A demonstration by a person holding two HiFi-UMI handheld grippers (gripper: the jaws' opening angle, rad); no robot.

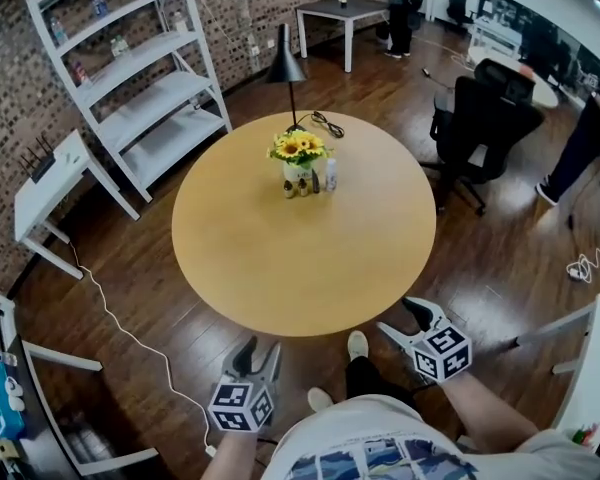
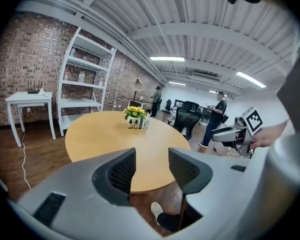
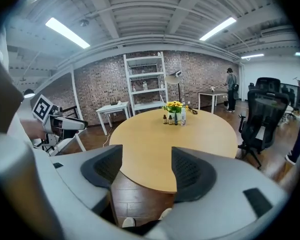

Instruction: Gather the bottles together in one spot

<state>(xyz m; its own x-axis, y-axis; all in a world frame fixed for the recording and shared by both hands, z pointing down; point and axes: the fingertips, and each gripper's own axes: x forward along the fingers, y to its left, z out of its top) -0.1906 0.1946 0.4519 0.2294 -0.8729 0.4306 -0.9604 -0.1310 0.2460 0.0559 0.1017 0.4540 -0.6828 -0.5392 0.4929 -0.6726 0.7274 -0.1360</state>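
Several small bottles [image 1: 310, 182] stand close together in front of a vase of sunflowers [image 1: 298, 152] at the far side of the round wooden table [image 1: 280, 258]: two brown ones, a dark one and a taller clear one [image 1: 330, 175]. Both grippers hang off the table's near edge, over the floor. My left gripper [image 1: 259, 352] is open and empty, as its own view confirms [image 2: 150, 169]. My right gripper [image 1: 404, 320] is open too, with nothing between its jaws [image 3: 147, 171]. The bottles [image 2: 138, 123] look far off in both gripper views [image 3: 174, 119].
A black lamp [image 1: 287, 68] and a cable lie behind the vase. A white shelf [image 1: 140, 78] and a small white table [image 1: 50, 183] stand at left, a black office chair [image 1: 480, 123] at right. My shoes [image 1: 357, 346] are under the table's edge. People stand far back.
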